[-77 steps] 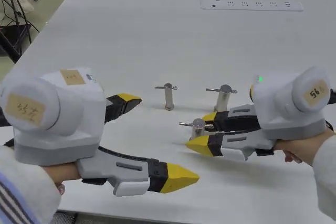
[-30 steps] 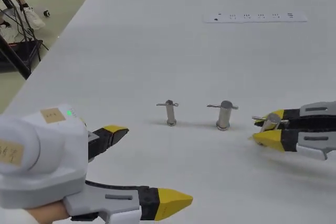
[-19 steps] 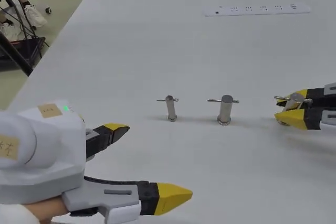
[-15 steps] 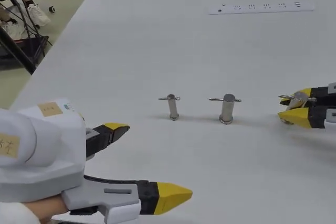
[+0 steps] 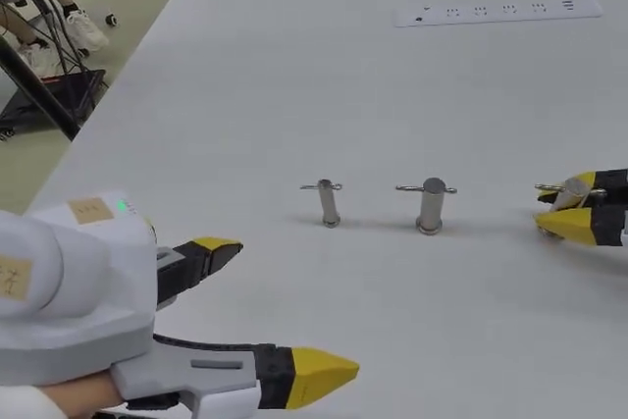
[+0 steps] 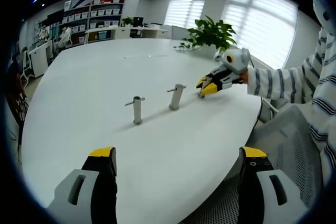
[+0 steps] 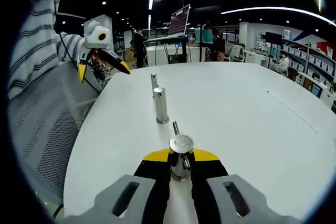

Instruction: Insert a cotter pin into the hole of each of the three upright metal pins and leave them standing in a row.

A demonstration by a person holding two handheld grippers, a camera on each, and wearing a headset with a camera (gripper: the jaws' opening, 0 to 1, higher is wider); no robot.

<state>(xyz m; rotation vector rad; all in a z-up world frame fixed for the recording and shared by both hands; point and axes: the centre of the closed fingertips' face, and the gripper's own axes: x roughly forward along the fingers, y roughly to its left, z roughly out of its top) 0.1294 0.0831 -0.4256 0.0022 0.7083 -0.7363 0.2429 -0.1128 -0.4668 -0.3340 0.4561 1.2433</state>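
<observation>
Right gripper (image 7: 181, 157): jaws clamped on the 3rd metal pin (image 7: 181, 144) at the right end of the row. Can't tell if its base touches down. Left gripper (image 5: 285, 309): wide open, empty, low near the table edge. The cotter pin (image 5: 549, 187) is through the 3rd pin. Suggest seating the base flat, in line with the middle pin (image 5: 430, 206) and left pin (image 5: 330, 203). Then open slowly and back straight out, clear of the cotter. Table (image 5: 392, 95): white, smooth, with a power strip (image 5: 498, 11) at the far side. Room: open office, plant (image 6: 212, 32) by the windows.
</observation>
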